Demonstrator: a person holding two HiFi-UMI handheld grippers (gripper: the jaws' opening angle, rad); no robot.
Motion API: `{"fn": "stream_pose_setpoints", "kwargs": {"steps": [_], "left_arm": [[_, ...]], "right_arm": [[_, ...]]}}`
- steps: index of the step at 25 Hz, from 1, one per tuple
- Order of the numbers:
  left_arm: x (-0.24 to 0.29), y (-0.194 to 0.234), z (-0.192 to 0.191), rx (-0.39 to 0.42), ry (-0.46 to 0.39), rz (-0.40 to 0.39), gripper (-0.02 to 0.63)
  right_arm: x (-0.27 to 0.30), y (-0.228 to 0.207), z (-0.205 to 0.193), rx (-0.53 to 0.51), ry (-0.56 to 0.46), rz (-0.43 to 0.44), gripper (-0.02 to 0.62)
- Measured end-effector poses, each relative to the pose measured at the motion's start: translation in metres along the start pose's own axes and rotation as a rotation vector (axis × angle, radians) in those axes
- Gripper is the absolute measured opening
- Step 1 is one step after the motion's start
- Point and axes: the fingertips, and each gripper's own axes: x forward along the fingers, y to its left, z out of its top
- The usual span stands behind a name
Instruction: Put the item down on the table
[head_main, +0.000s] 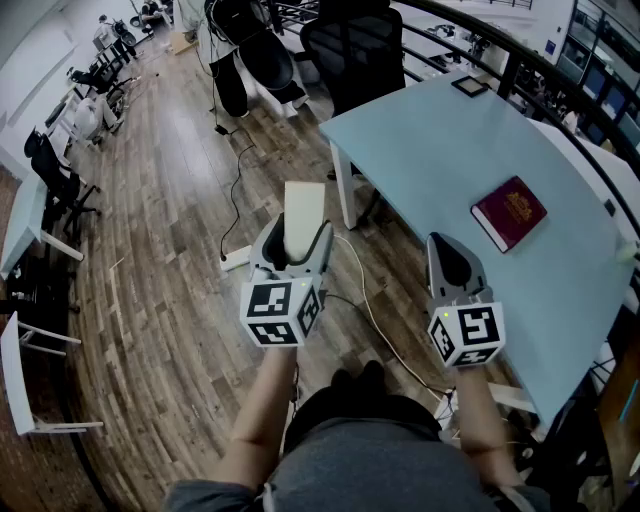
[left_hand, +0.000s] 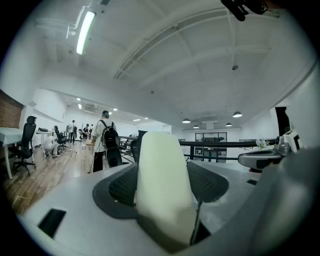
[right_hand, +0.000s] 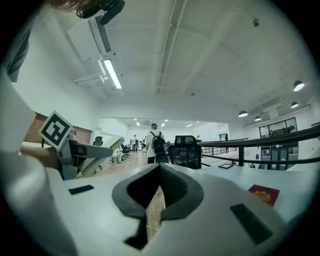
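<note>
a: cream block (head_main: 303, 212), clamped between the wide-set jaws of the left gripper (head_main: 297, 243), out over the wood floor (head_main: 170, 250), short of the pale blue table (head_main: 430, 150)'s near edge, not on it.
b: right gripper (head_main: 447, 262)?
a: pinched closed on nothing, at that same edge. maroon booklet (head_main: 508, 212) lies flat on the table beyond it.
</note>
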Motion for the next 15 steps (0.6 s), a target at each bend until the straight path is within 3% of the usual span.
{"fn": "stream_pose_setpoints", "kwargs": {"steps": [15], "left_arm": [[0.018, -0.011, 0.001, 0.007, -0.004, 0.015, 0.31]], "right_arm": [[0.012, -0.015, 0.003, 0.021, -0.031, 0.036, 0.003]]}}
